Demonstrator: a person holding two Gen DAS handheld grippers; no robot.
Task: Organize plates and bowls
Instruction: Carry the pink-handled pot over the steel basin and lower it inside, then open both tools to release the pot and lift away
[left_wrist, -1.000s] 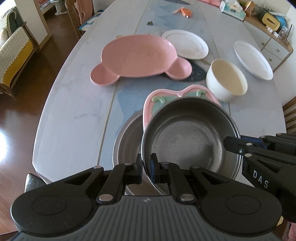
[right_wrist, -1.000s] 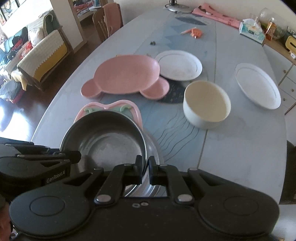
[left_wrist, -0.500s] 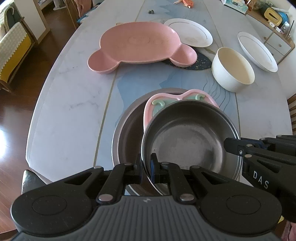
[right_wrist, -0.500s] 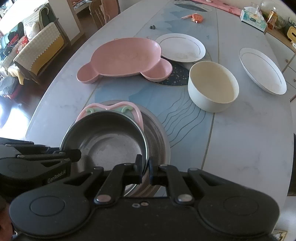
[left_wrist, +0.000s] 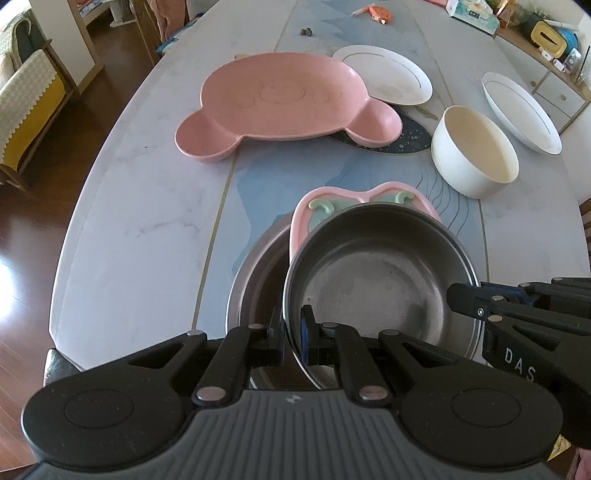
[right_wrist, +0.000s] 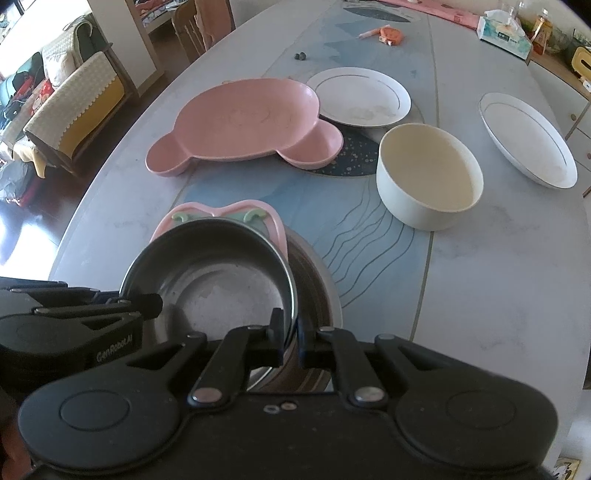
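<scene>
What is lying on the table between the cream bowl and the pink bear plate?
Only a dark speckled mat, partly under the pink bear plate; the cream bowl stands apart. The right wrist view shows it best.

soft daylight, sheen on the table (left_wrist: 147, 206), sharp focus, fisheye bending at edges

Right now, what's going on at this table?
A person holds one steel bowl by its rim with both grippers: the left gripper and the right gripper, jaws shut on opposite sides. It hangs over a larger steel bowl with a pink dish in it. The other dishes sit unstacked.
</scene>
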